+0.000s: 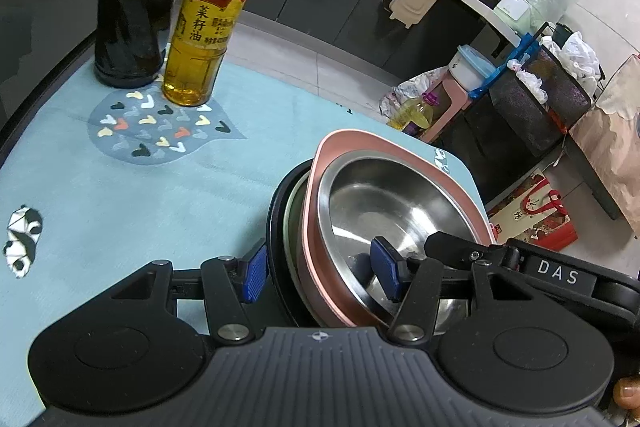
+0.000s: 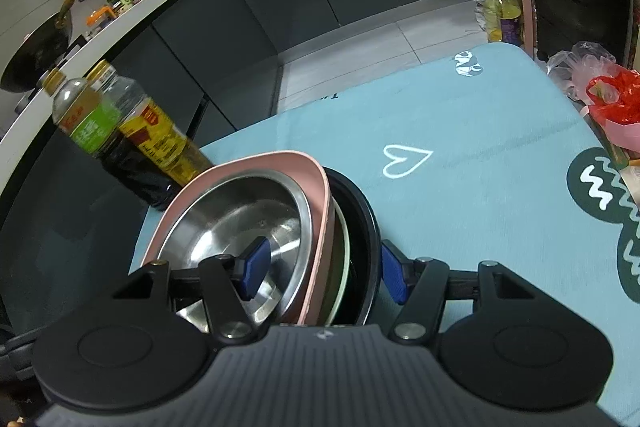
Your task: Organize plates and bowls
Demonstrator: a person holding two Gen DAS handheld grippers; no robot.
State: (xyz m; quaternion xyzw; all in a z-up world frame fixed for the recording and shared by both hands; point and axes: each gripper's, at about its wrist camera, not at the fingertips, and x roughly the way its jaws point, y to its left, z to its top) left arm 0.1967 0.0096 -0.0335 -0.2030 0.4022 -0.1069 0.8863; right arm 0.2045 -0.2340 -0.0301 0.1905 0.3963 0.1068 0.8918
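A nested stack stands on the light blue table mat: a steel bowl (image 1: 384, 203) inside a pink square plate (image 1: 348, 143), over a pale green plate (image 1: 290, 215), in a black dish (image 1: 274, 223). It also shows in the right wrist view: the steel bowl (image 2: 248, 219), the pink plate (image 2: 280, 159), the black dish (image 2: 368, 223). My left gripper (image 1: 322, 273) straddles the stack's rims, one pad outside the black dish, one inside the steel bowl. My right gripper (image 2: 322, 273) straddles them the same way from the opposite side. Neither visibly presses the rims.
A dark vinegar bottle (image 1: 134, 7) and a yellow oil bottle (image 1: 208, 27) stand at the mat's far left; both show in the right wrist view (image 2: 120, 143). A red and pink plastic bag (image 2: 612, 103) lies at the mat's right edge. Kitchen counter and floor clutter lie beyond.
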